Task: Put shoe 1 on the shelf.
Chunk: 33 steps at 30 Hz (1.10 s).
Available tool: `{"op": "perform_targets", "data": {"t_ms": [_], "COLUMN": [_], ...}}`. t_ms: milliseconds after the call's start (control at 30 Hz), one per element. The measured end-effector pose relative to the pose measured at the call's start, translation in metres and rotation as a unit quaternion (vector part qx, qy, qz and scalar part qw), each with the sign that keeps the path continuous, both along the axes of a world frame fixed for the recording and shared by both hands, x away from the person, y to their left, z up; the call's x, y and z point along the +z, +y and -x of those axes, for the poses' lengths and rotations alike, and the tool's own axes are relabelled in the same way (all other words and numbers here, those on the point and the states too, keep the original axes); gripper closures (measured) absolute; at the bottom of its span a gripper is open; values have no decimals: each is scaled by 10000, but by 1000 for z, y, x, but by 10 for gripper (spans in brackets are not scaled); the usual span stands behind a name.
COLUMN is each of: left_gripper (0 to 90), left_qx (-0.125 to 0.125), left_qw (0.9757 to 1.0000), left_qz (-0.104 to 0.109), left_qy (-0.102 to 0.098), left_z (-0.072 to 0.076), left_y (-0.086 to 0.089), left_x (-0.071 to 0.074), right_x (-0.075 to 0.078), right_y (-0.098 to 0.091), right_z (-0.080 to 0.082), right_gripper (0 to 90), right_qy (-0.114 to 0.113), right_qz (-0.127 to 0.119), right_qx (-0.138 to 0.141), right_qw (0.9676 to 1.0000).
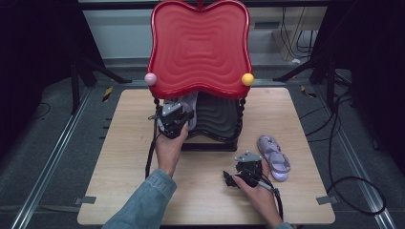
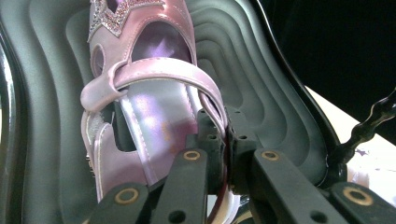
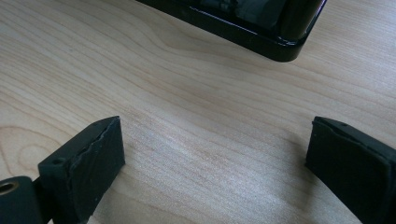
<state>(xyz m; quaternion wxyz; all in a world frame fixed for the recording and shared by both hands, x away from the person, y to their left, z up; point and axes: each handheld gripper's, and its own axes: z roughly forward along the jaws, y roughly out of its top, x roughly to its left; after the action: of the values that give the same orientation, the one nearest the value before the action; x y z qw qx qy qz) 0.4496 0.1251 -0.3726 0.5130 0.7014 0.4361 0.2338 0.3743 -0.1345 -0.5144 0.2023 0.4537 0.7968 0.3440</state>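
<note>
A: Start nearest the person. The right gripper sits low on the table at about five o'clock, jaws standing wide with bare wood between them, holding nothing. The loose sandal lies just beside it, toward two o'clock from that gripper.

B: And the left one?

A: The left gripper reaches forward to roughly eleven o'clock, forearm stretched out, hand level with the black lower tray under the red apple-shaped tray. Its jaws are clamped on the side edge of the pink sandal, which rests inside that black tray.

B: What could go wrong?

A: I'd judge the grip thin: only the rim near the strap is pinched, so the shoe could twist or slip when let go. The tray's ridged wall is close, and the red tray overhangs, so lifting out carelessly might knock the stand.
</note>
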Motion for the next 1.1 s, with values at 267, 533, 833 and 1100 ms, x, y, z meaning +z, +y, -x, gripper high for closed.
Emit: {"op": "perform_targets", "data": {"t_ms": [267, 533, 833, 1100], "left_gripper": [864, 864, 863, 825], "left_qx": [46, 81, 105, 110], "left_qw": [9999, 10000, 9999, 9994], "left_qz": [59, -10, 62, 229], "left_qy": [75, 44, 86, 255], "left_z": [-3, -3, -8, -15], "left_y": [-2, -7, -16, -22], "left_x": [-4, -10, -16, -18], "right_x": [0, 0, 0, 0], "right_y": [0, 0, -1, -1], "right_z": [0, 0, 0, 0], "right_gripper": [46, 45, 46, 46], "right_qy": [3, 5, -5, 0], "right_qz": [-10, -11, -2, 3], "right_qx": [6, 6, 29, 20], "right_qw": [10000, 10000, 10000, 10000]}}
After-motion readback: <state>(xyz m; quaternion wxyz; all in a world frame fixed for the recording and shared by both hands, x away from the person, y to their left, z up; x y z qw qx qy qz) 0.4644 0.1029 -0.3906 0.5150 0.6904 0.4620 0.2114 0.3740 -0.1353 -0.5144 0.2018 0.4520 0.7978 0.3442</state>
